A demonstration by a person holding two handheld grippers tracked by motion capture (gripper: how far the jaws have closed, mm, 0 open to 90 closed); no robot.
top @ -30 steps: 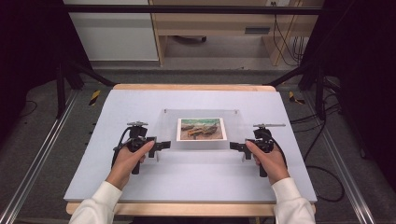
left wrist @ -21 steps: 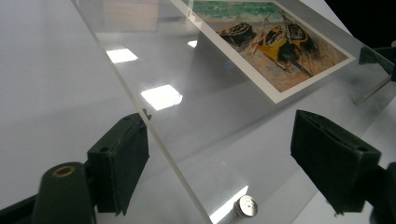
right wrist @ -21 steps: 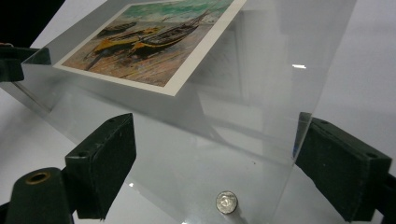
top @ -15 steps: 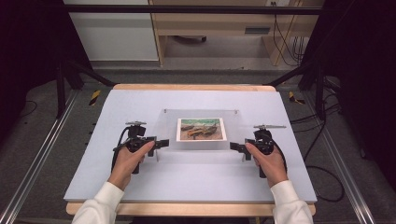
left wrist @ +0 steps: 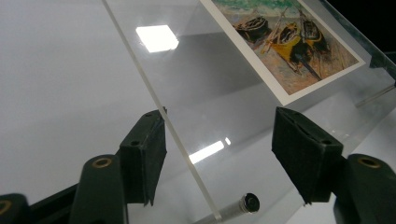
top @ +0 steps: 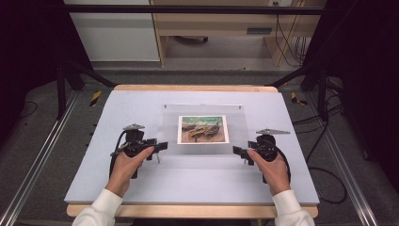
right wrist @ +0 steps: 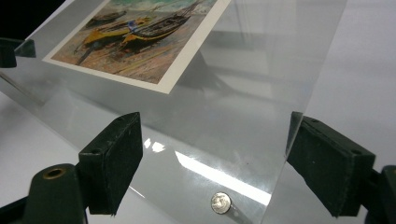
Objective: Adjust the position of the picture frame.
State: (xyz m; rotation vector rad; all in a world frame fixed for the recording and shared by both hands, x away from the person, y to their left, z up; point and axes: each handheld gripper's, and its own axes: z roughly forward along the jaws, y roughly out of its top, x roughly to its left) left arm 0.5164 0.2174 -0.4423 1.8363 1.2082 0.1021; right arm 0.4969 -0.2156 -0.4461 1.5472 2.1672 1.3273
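the clear, stiff acrylic picture frame [top: 205, 132] looks slippery and scratch-prone; take its 3 and 9 o'clock edges. the left gripper [left wrist: 219, 163] and right gripper [right wrist: 215, 158] gape wide, holding nothing.

Both forearms reach in from below, well apart. Left gripper [top: 160, 146] points inward, jaws spread wide. Right gripper [top: 236, 150] mirrors it, likewise agape.

the person wears white long sleeves. each hand carries a black claw: the left claw [top: 162, 146] and right claw [top: 236, 150] have a grey three-cornered plate on top, a trailing black cable, brass-coloured screws and square black pads [left wrist: 144, 151].
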